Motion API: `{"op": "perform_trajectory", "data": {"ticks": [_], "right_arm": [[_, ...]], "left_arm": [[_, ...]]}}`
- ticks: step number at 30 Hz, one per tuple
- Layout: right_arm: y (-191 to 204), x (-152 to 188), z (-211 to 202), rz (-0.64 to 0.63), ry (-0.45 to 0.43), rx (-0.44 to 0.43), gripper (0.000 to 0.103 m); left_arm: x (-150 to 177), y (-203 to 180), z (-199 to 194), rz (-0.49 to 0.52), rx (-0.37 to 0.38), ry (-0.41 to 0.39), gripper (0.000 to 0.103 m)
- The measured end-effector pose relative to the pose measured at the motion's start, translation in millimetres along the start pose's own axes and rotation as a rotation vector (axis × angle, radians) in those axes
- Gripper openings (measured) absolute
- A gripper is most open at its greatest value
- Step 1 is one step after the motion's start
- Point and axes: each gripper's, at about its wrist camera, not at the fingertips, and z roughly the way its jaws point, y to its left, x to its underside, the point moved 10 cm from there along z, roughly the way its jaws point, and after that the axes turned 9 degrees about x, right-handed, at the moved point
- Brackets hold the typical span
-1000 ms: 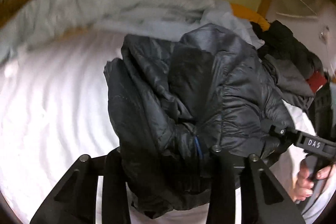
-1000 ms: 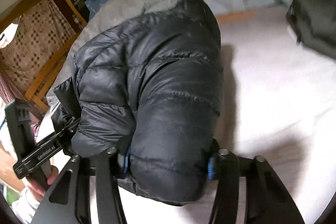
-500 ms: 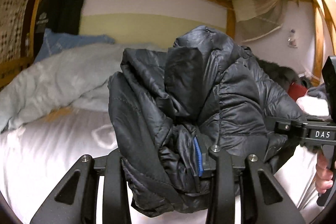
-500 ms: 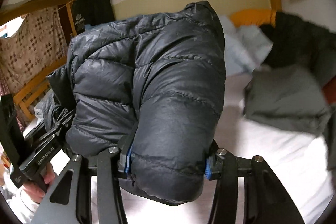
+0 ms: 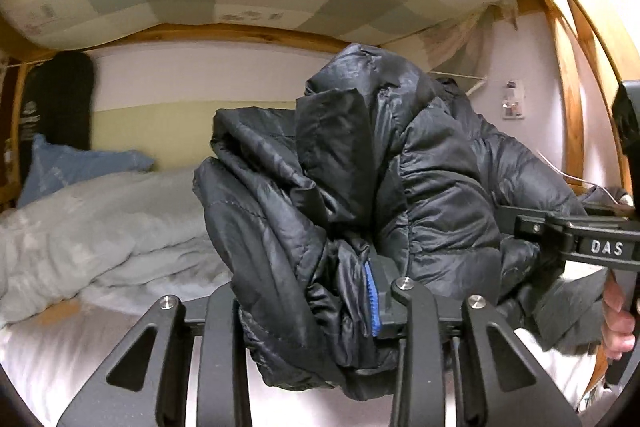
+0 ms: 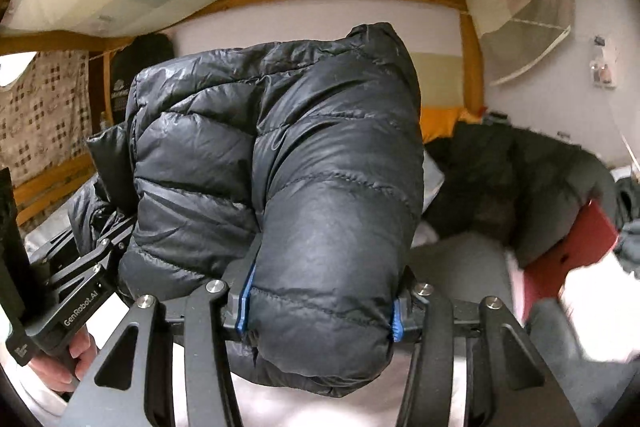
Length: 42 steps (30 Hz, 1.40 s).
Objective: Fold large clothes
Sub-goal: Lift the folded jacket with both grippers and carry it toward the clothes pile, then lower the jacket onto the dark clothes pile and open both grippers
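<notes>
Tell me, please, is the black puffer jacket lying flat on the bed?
No, the black puffer jacket hangs bunched in the right claw, above the bed.

Left gripper (image 5: pixel 306 311) clamped on a bunched fold of the black puffer jacket (image 5: pixel 360 187); jaws have just been closing a bit further, fabric between them, blue pad (image 5: pixel 372 301) visible against the cloth. Jacket bulges up ahead of the fingers. Right gripper (image 5: pixel 576 247) to the right, marked "DAS", its front end against the jacket's far side, a hand (image 5: pixel 618 323) on its handle. Grey duvet (image 5: pixel 100 223) ahead-left, white sheet (image 5: pixel 60 359) below.
</notes>
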Motion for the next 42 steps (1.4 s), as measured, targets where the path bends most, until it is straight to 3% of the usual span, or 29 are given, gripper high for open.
{"op": "perform_trajectory", "data": {"ticks": [4, 6, 8, 12, 15, 18, 21, 22, 23, 24, 26, 28, 30, 32, 33, 35, 38, 41, 42], "right_arm": [[-30, -16, 30, -0.006, -0.016, 0.034, 0.052], [-58, -12, 49, 0.026, -0.012, 0.068, 0.052], [-85, 2, 78, 0.109, 0.047, 0.12, 0.052], [-132, 29, 123, 0.072, 0.134, 0.243, 0.052], [-165, 52, 152, 0.186, 0.225, 0.223, 0.052], [-183, 74, 176, 0.215, 0.307, 0.208, 0.052], [-182, 79, 182, 0.188, 0.314, 0.205, 0.056], [-180, 80, 184, 0.181, 0.313, 0.196, 0.06], [-177, 83, 186, 0.173, 0.311, 0.202, 0.065], [-179, 85, 189, 0.164, 0.299, 0.237, 0.069], [-196, 89, 191, 0.133, 0.244, 0.366, 0.09], [-203, 83, 184, 0.099, 0.195, 0.443, 0.091], [-193, 76, 171, 0.065, 0.189, 0.46, 0.091], [-190, 63, 149, 0.075, 0.143, 0.467, 0.091], [-186, 55, 132, 0.094, 0.097, 0.454, 0.092], [-175, 42, 102, 0.124, 0.016, 0.422, 0.103], [-159, 34, 68, 0.157, -0.079, 0.381, 0.103], [-132, 38, 39, 0.178, -0.108, 0.244, 0.103], [-125, 42, 30, 0.165, -0.116, 0.235, 0.103]], "left_arm": [[-1, -23, 55, -0.029, 0.047, 0.025, 0.031], [5, -43, 86, 0.002, 0.056, 0.055, 0.031], [17, -65, 122, 0.047, 0.05, 0.1, 0.03], [42, -90, 179, 0.032, 0.118, 0.163, 0.03], [64, -91, 214, 0.0, 0.133, 0.214, 0.03], [92, -85, 241, -0.042, 0.113, 0.273, 0.034], [123, -81, 264, 0.114, 0.013, 0.331, 0.048], [129, -81, 271, 0.114, 0.001, 0.354, 0.049], [130, -76, 271, 0.086, -0.003, 0.363, 0.054], [126, -74, 270, 0.076, -0.027, 0.353, 0.072], [108, -62, 256, 0.111, -0.128, 0.29, 0.091], [90, -64, 243, 0.097, -0.099, 0.255, 0.091], [78, -61, 224, 0.054, -0.06, 0.272, 0.092], [60, -61, 196, 0.047, -0.028, 0.23, 0.098], [47, -62, 178, 0.062, -0.038, 0.189, 0.103], [26, -63, 144, 0.085, -0.043, 0.113, 0.103], [10, -68, 99, 0.115, -0.026, 0.069, 0.103], [6, -66, 58, 0.135, -0.051, 0.013, 0.103], [6, -65, 42, 0.145, -0.058, -0.017, 0.103]]}}
